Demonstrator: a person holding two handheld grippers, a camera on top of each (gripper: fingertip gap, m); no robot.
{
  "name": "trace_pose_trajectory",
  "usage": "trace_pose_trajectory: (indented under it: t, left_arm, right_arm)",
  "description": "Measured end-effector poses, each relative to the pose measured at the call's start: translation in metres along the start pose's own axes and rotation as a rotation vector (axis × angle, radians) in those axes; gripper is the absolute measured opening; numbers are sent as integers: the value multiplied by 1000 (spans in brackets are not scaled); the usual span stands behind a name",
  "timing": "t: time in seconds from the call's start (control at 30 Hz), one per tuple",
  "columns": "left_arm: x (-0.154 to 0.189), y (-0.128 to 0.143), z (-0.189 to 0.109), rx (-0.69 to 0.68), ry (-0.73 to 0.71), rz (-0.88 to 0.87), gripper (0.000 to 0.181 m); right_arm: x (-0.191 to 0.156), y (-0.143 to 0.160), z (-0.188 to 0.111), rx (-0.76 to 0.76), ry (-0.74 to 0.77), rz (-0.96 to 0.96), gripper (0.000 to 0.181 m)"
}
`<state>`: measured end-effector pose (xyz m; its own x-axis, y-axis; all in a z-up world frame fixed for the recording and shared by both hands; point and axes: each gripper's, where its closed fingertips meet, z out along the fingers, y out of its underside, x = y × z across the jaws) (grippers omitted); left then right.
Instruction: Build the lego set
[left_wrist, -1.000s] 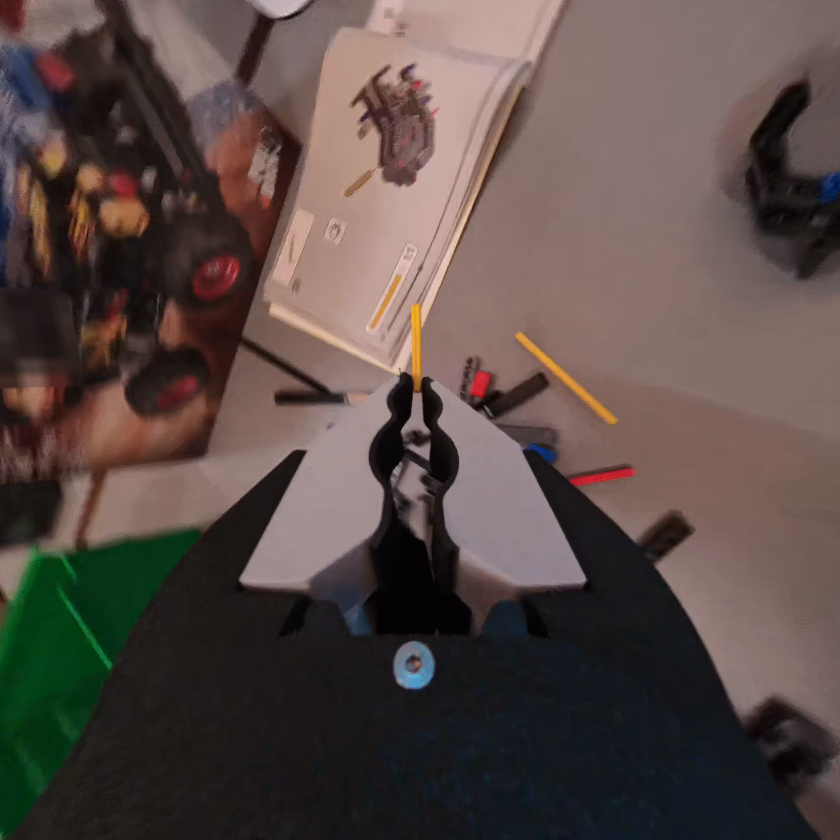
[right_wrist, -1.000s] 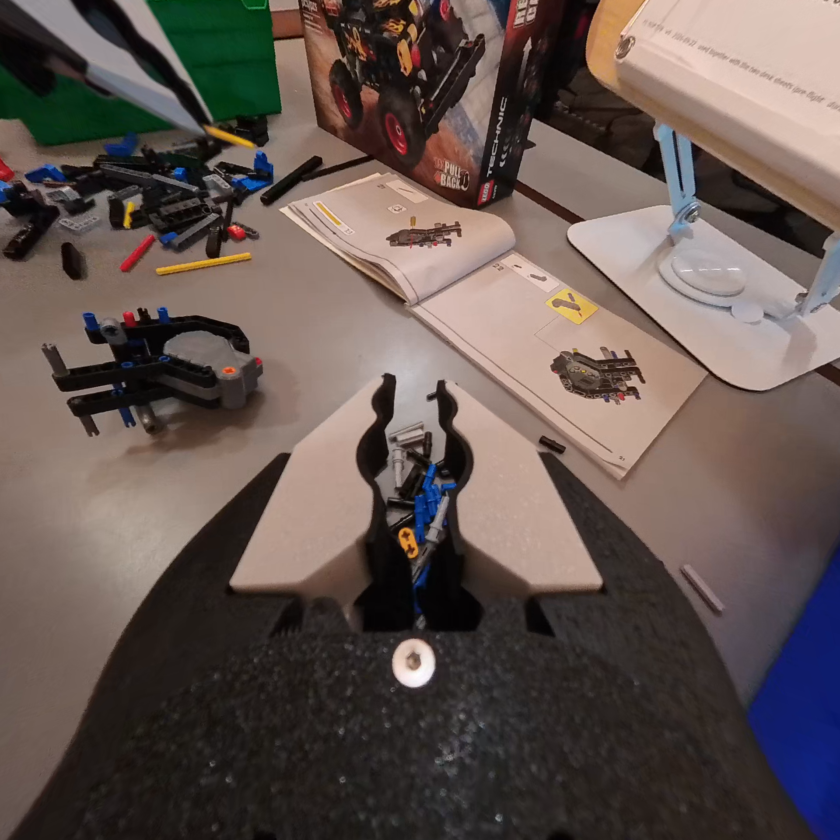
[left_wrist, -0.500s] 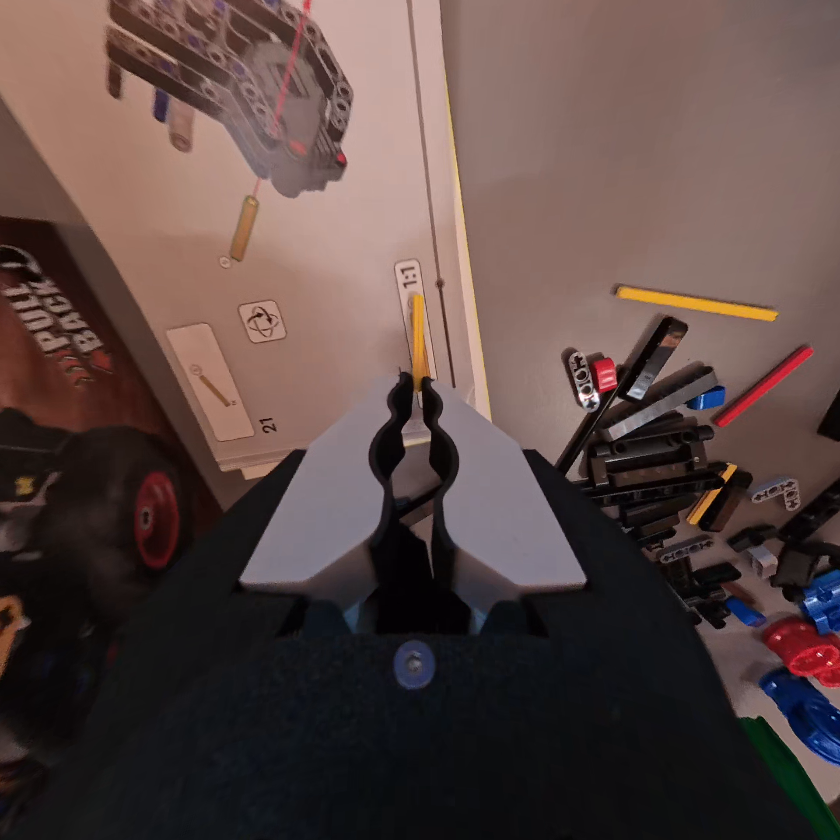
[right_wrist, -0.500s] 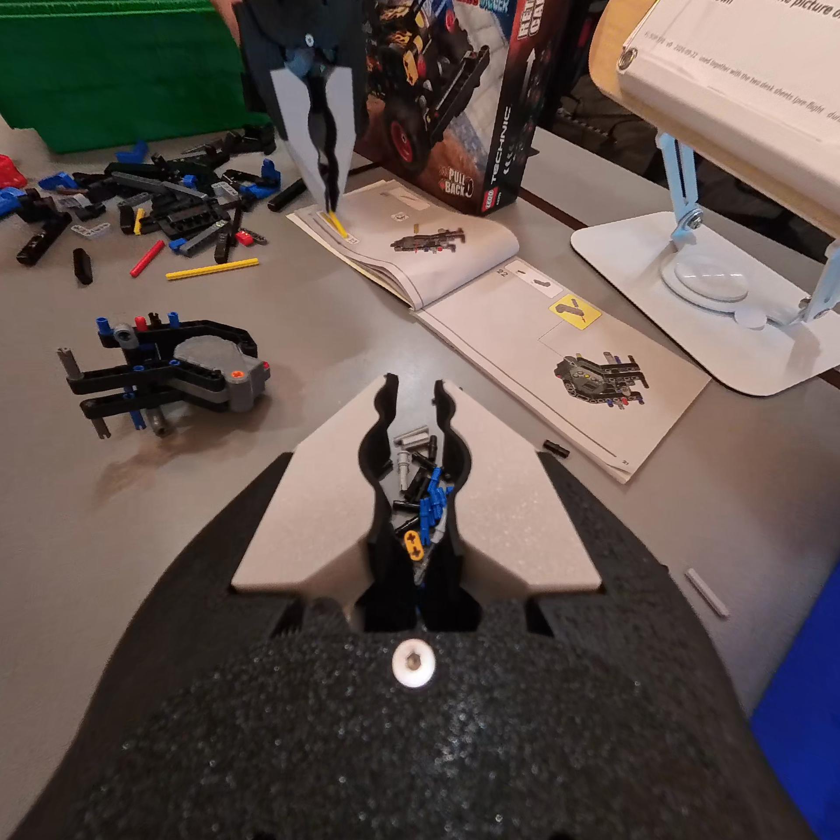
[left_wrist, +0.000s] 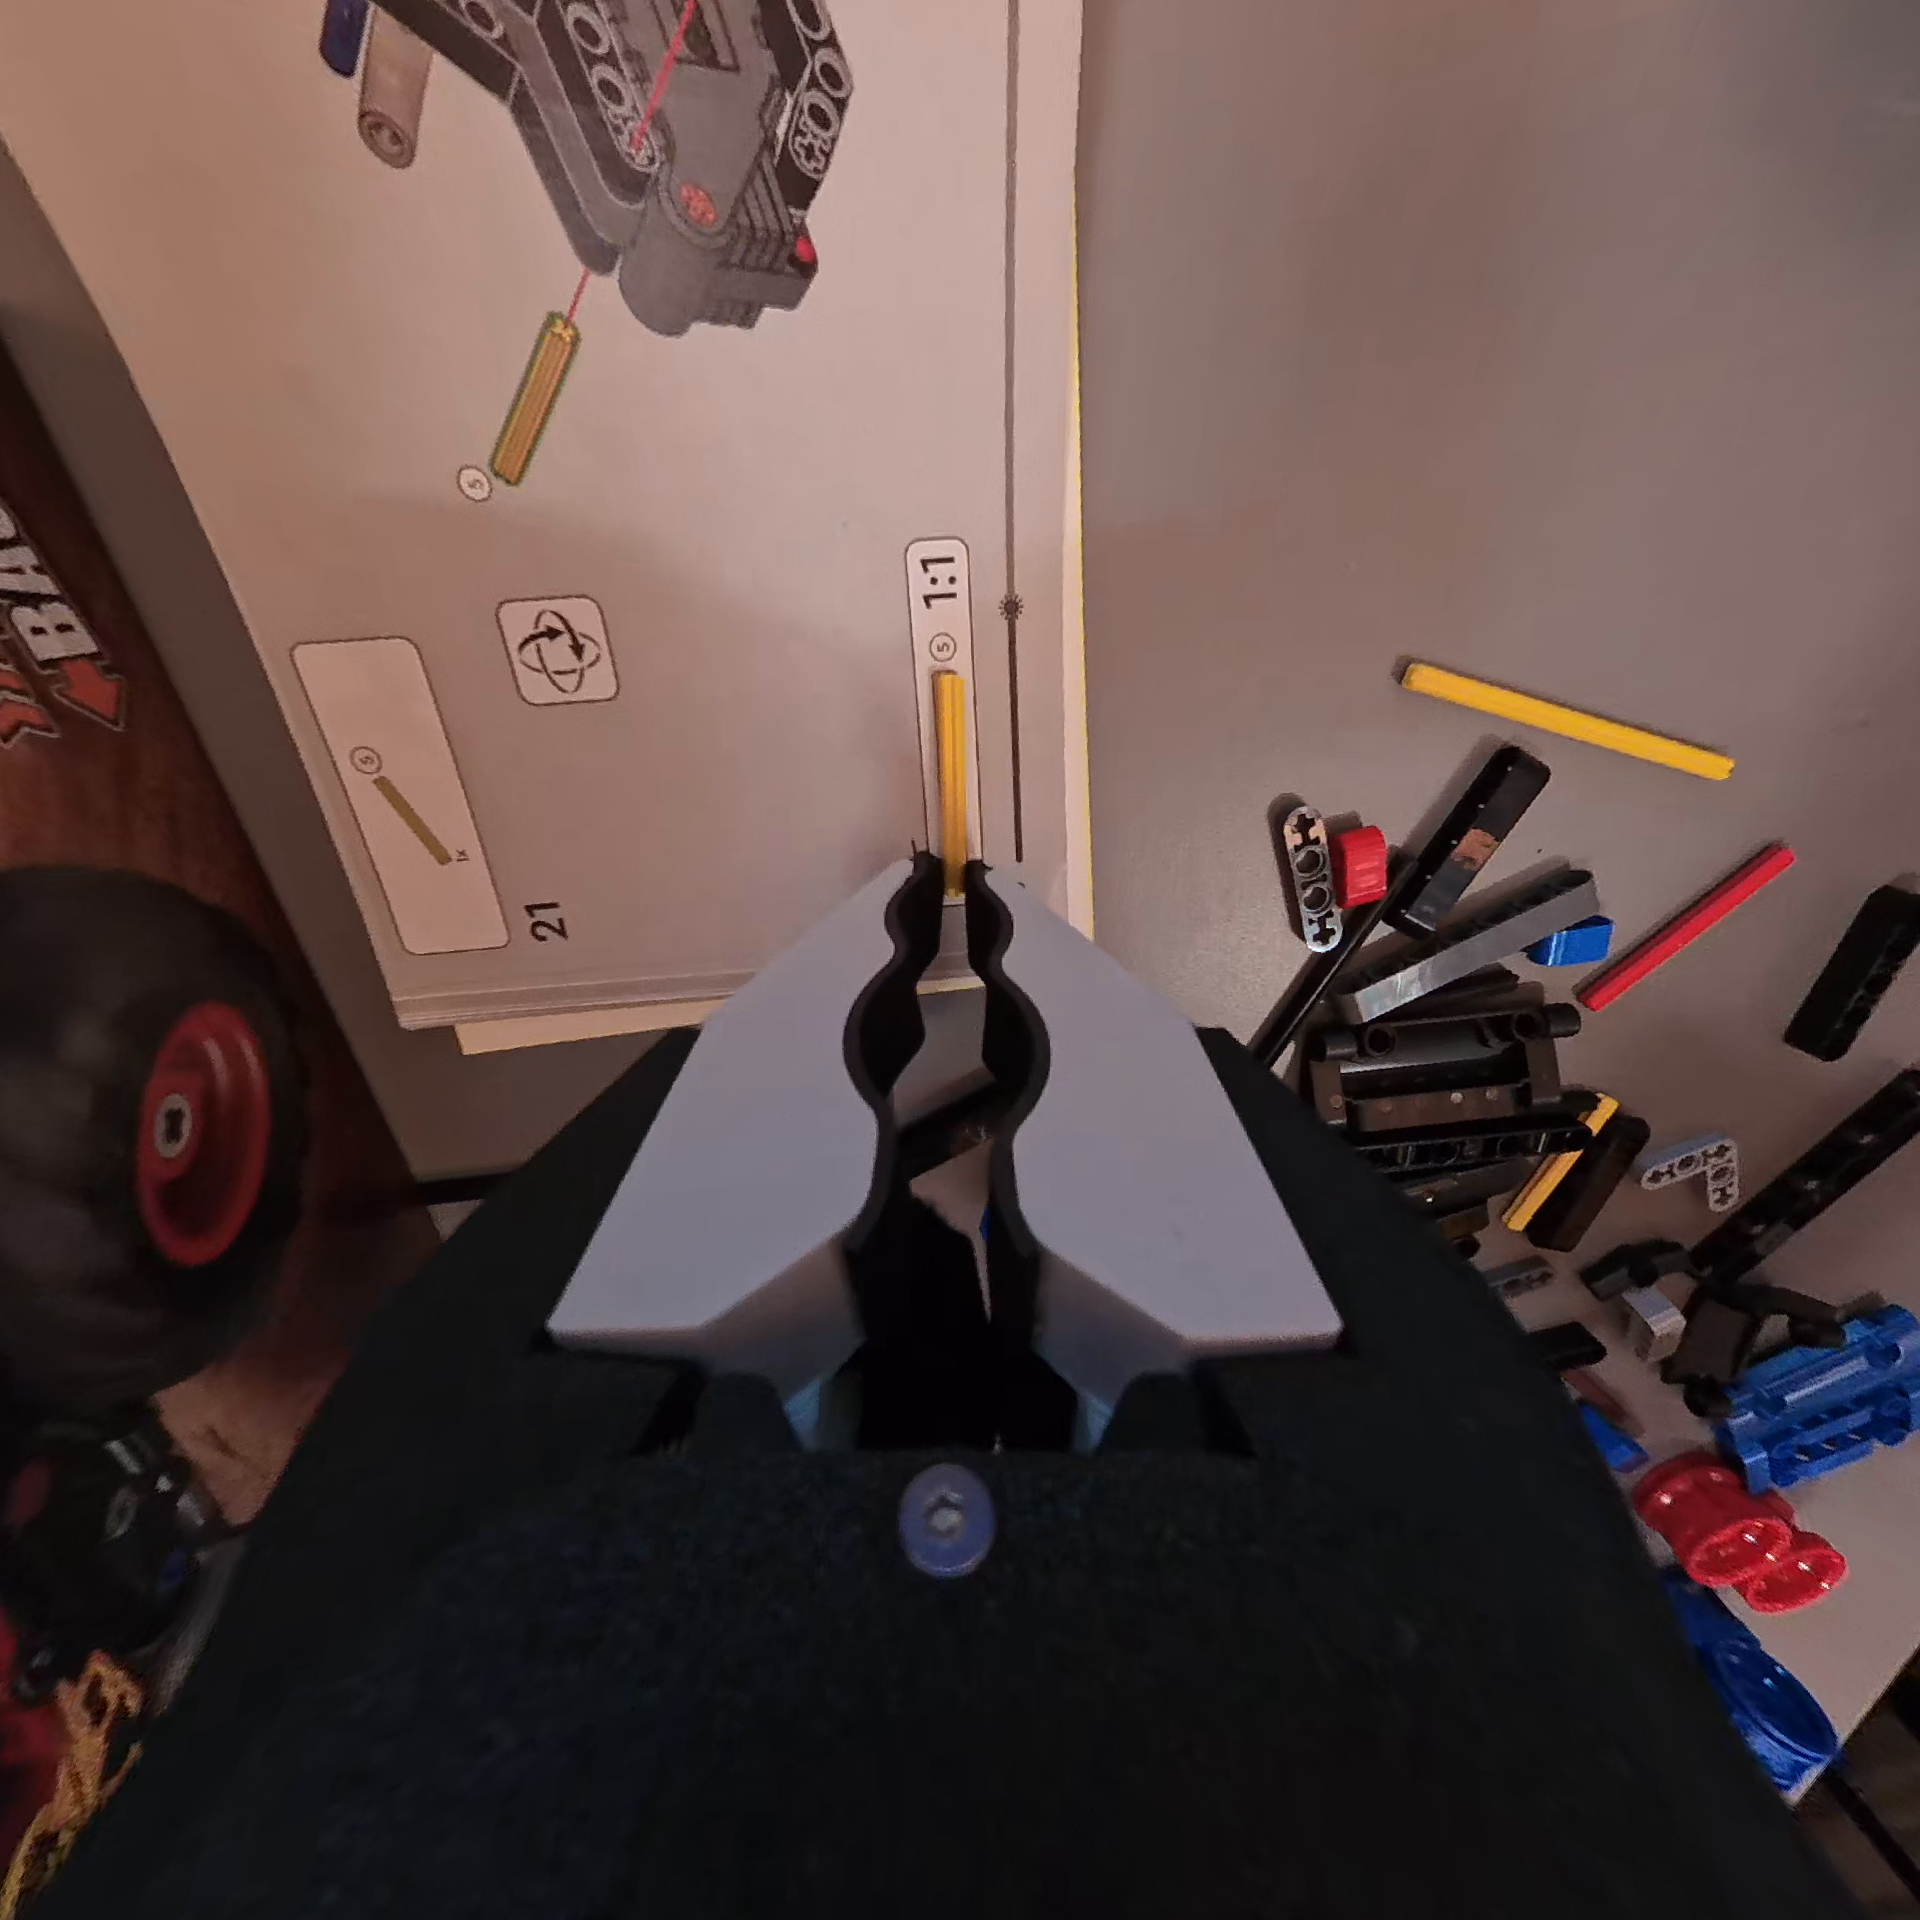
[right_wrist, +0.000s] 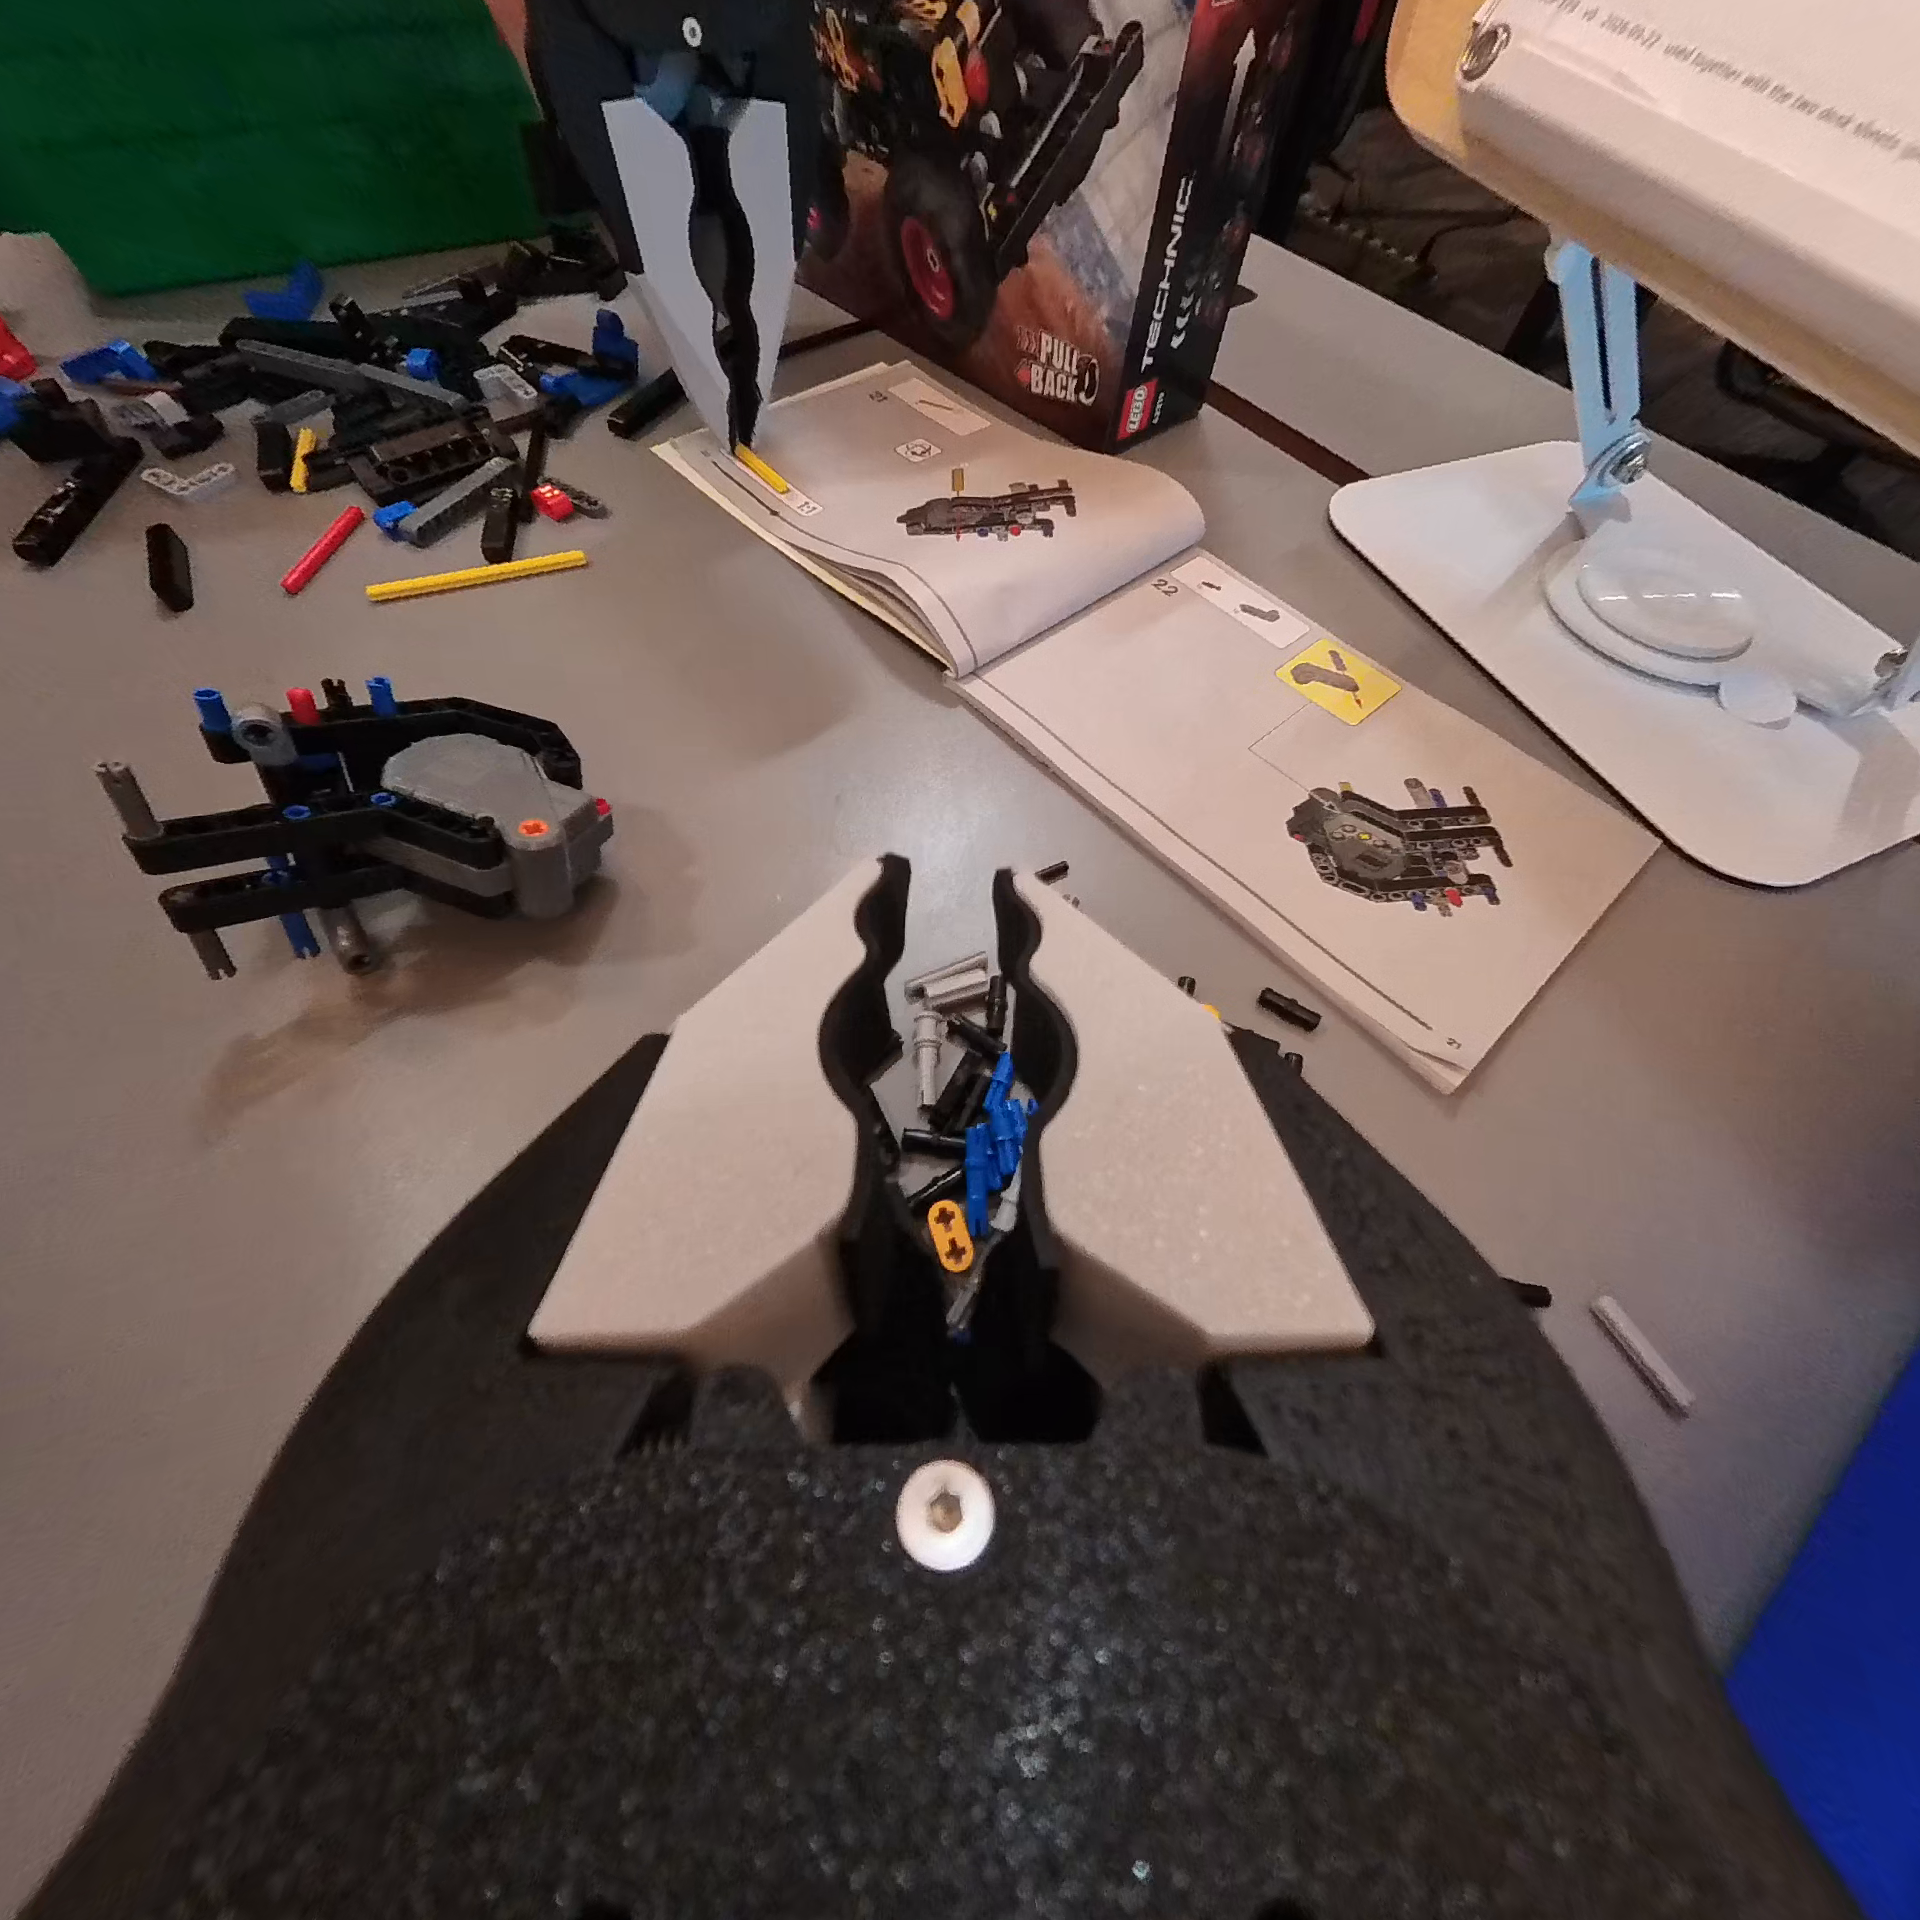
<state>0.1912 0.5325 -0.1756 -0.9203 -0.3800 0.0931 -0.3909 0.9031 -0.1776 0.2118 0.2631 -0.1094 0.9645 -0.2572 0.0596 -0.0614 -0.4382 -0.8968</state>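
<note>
My left gripper (left_wrist: 948, 871) is shut on a short yellow axle (left_wrist: 949, 774) and holds it flat on the open instruction booklet (left_wrist: 727, 499), lined up over a printed yellow axle outline. The right wrist view shows that gripper (right_wrist: 744, 428) pointing down at the booklet (right_wrist: 1039, 561), with the axle (right_wrist: 762, 470) on the page. My right gripper (right_wrist: 948, 883) is open and empty above a small pile of pins (right_wrist: 977, 1101). The part-built black and grey assembly (right_wrist: 353, 810) lies on the table to its left.
A pile of loose black, blue, red and yellow pieces (left_wrist: 1538, 1039) lies right of the booklet, with a long yellow axle (left_wrist: 1564, 719) and a red axle (left_wrist: 1683, 925). The set's box (right_wrist: 1039, 208) stands behind the booklet. A white lamp base (right_wrist: 1621, 644) is right, a green bin (right_wrist: 249, 125) far left. My hands' fingertips stand some 30 cm from each other. It is some 30 cm from my right tips to the white lamp base (right_wrist: 1621, 644).
My left gripper has carried the yellow axle from above the loose pieces over to the booklet and lowered it onto the page. My right gripper has barely moved.
</note>
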Motion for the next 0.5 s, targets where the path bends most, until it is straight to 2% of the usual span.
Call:
trace_pose_trajectory:
  t: [0.27, 0.33, 0.5]
  left_arm:
    - [4, 1, 0, -15, 26, -63, 13]
    - [-1, 5, -4, -24, -6, -73, 14]
    - [1, -2, -16, 50, -32, -78, 13]
  right_arm:
    - [-1, 2, 1, -13, 3, -12, 16]
    - [0, 2, 0, -13, 3, -12, 16]
    - [1, 1, -1, -10, 6, -14, 16]
